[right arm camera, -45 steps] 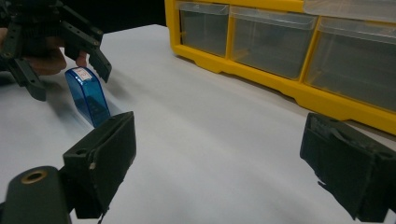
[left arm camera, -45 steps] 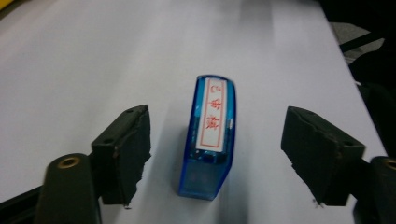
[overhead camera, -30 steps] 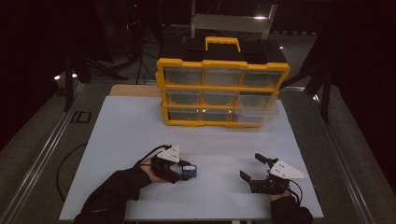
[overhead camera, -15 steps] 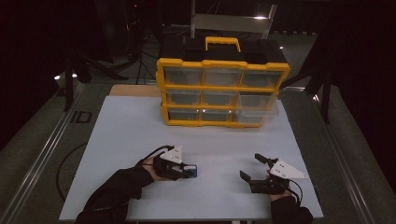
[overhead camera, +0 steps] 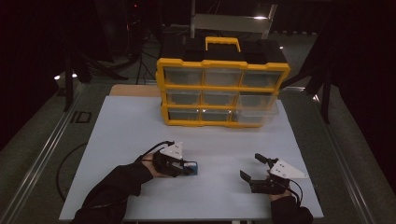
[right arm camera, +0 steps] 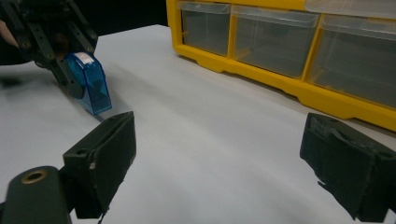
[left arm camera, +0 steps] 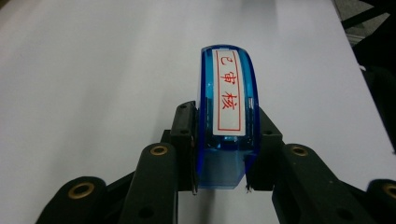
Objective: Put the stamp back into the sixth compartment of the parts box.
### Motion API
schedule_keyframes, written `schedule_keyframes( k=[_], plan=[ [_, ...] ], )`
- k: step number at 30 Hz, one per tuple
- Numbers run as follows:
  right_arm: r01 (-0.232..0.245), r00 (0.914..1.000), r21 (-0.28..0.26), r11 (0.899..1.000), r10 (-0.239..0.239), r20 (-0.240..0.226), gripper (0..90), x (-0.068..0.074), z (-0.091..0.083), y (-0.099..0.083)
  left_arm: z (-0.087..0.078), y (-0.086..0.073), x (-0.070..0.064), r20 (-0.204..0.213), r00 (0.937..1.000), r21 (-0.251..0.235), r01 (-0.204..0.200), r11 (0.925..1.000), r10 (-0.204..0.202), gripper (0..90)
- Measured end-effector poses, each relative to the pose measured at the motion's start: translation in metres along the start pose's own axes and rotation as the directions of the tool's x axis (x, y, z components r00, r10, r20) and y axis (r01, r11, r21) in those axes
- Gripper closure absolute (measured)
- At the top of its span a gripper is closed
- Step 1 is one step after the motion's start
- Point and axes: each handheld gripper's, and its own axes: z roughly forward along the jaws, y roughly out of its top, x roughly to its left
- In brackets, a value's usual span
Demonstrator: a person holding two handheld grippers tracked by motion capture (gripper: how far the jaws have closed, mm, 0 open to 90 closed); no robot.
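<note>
Currently my left gripper [left arm camera: 224, 186] has its jaws closed on the stamp [left arm camera: 226, 116], a small blue translucent block with a white label in red characters, pinched at its lower end only; most of its body sticks out past the jaws, low over the white surface [overhead camera: 140, 126]. My right gripper [right arm camera: 219, 163] is wide open, holds nothing, and sits well apart to the right, facing the yellow drawer cabinet [overhead camera: 223, 88] at the far side. Risk 1: the grip is short and the plastic looks smooth, so I judge the stamp could pivot or slide out if I swing quickly or bump its free end on the surface. Risk 2: if it is pressed down while tilted, it may twist between the jaws. Risk 3: the lower right drawer [overhead camera: 257, 112] seems to stand slightly out from the cabinet; an approach from that side could catch it. Cannot tell whether the stamp touches the surface now.
</note>
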Motion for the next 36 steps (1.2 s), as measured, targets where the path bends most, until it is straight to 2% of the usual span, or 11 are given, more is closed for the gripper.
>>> schedule_keyframes(
  k=[7,15,19,36],
  plan=[
    [0.001,1.0,0.0,1.0,-0.001,0.0,10.8,0.0,0.0,0.0,-0.006,0.012,0.003,0.015,0.9999,0.005,0.007,1.0,-0.007,70.4],
    [-0.002,1.0,0.0,1.0,0.002,0.002,10.8,0.0,0.0,0.0,-0.011,0.027,0.006,0.021,0.9997,0.017,-0.011,0.9998,0.011,70.4],
    [0.0,1.0,-0.002,1.0,0.0,0.001,10.9,0.0,-0.001,0.0,-0.014,0.036,0.008,0.026,0.9996,0.015,-0.005,0.9999,0.005,70.3],
    [0.005,1.0,0.002,1.0,-0.005,-0.002,10.9,0.001,0.0,0.0,-0.031,0.082,0.014,0.027,0.9984,-0.009,-0.05,0.9987,0.05,70.4]
  ],
)
